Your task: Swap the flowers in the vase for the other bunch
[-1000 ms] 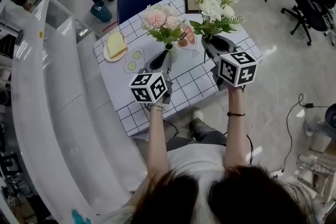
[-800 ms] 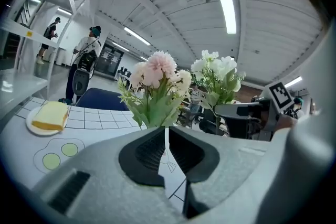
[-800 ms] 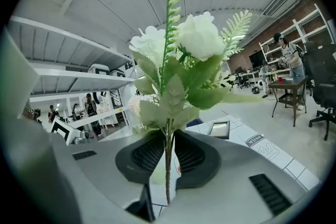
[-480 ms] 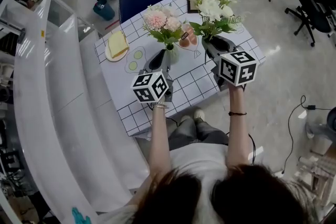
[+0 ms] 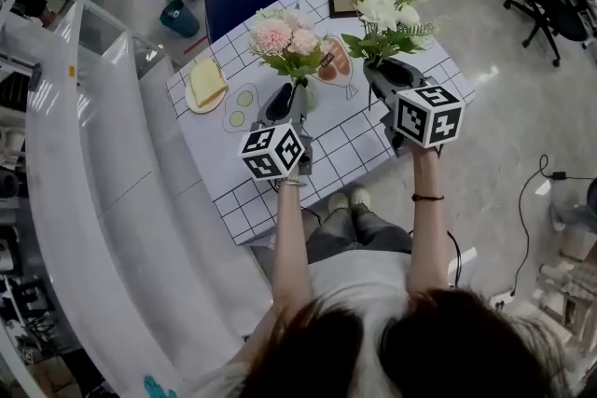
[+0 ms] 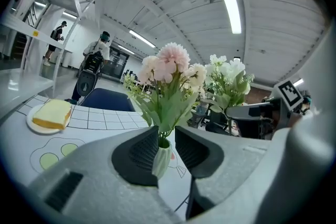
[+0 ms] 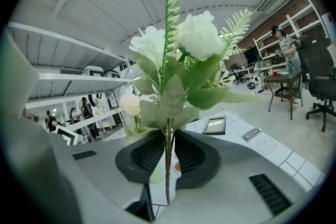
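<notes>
Pink bunch (image 6: pixel 170 68) seated in the vase (image 6: pixel 161 160), white bunch (image 7: pixel 184 44) out and held: main risk was a tip-over as the left gripper backed off.
Left gripper (image 6: pixel 167 136) had just been opening; its jaws stood apart with the small ribbed vase and the pink stems between them, not pinched, though contact with the near pad could not be ruled out. Vase stood upright on the grid-patterned table (image 5: pixel 345 154). It looked narrow and top-heavy, so a pad or jaw tip catching it or the leaves on withdrawal would likely topple it or pull the bunch back out. Right gripper (image 7: pixel 168 152) was clamped on the thin stem (image 7: pixel 167 165) of the white bunch, low down; the heavy head could swing or slip in so slim a grip, and its foliage hung near the pink bunch, so tangling was possible.
</notes>
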`<state>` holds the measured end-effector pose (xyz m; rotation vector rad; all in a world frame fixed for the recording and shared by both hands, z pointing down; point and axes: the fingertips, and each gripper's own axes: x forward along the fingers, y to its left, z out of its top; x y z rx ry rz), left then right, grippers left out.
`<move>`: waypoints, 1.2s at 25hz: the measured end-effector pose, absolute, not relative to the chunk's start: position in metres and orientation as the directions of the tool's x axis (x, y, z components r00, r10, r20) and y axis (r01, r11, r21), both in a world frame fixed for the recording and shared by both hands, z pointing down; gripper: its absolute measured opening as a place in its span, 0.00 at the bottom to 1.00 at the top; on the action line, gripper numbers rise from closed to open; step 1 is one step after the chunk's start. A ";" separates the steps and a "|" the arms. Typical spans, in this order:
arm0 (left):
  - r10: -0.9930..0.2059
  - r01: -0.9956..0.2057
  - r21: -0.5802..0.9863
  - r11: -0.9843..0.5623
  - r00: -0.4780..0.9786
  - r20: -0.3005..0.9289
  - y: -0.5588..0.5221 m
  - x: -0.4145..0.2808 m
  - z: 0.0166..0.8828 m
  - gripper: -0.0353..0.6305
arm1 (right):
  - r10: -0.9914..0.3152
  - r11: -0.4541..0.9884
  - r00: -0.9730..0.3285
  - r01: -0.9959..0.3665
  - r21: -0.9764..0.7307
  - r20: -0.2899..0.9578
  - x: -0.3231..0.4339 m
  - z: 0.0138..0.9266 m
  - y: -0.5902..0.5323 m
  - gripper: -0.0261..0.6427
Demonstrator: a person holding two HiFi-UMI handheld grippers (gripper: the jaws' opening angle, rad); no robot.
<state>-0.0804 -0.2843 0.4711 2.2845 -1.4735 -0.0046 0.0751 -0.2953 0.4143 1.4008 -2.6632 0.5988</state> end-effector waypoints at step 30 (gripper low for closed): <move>-0.882 -0.886 0.270 -0.376 0.432 0.189 -0.308 -0.076 0.498 0.32 | -0.746 0.540 -0.613 -0.786 -0.302 0.261 0.082 0.428 -0.327 0.13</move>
